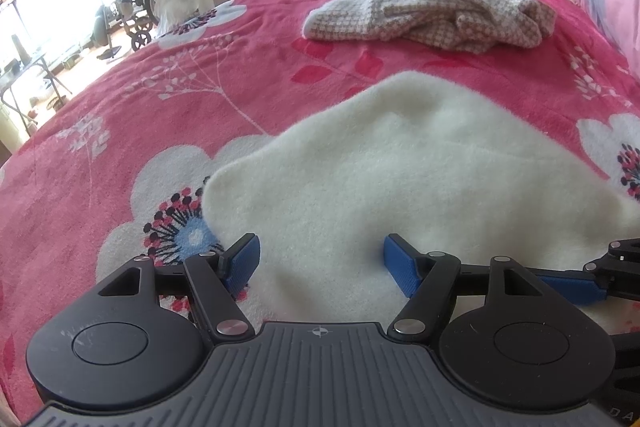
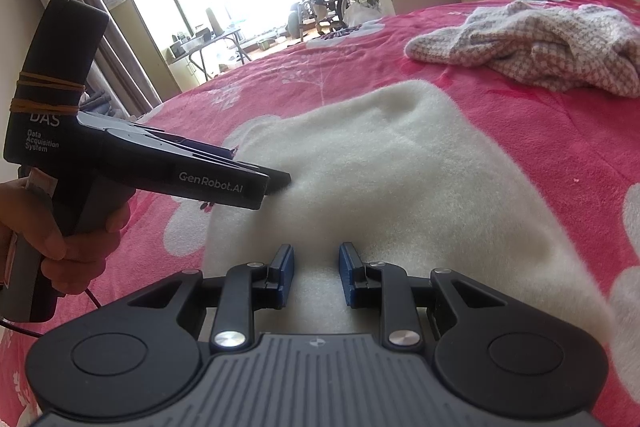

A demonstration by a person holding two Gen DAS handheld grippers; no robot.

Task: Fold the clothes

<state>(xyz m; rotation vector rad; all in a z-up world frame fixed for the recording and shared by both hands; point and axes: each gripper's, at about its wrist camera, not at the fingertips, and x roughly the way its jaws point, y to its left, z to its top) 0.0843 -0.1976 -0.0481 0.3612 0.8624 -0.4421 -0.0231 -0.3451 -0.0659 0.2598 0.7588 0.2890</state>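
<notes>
White fleece garment (image 1: pixel 384 183) lies spread on the pink floral bedspread (image 1: pixel 120 115) — left gripper (image 1: pixel 320 263) spread wide over its near edge, right gripper (image 2: pixel 316 275) parted, gripping nothing. Checked garment (image 1: pixel 432 7) crumpled far behind.

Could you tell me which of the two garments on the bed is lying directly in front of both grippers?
The plain cream fleece garment lies right at both grippers; the checked beige-and-white one sits crumpled farther up the bed, untouched.
</notes>
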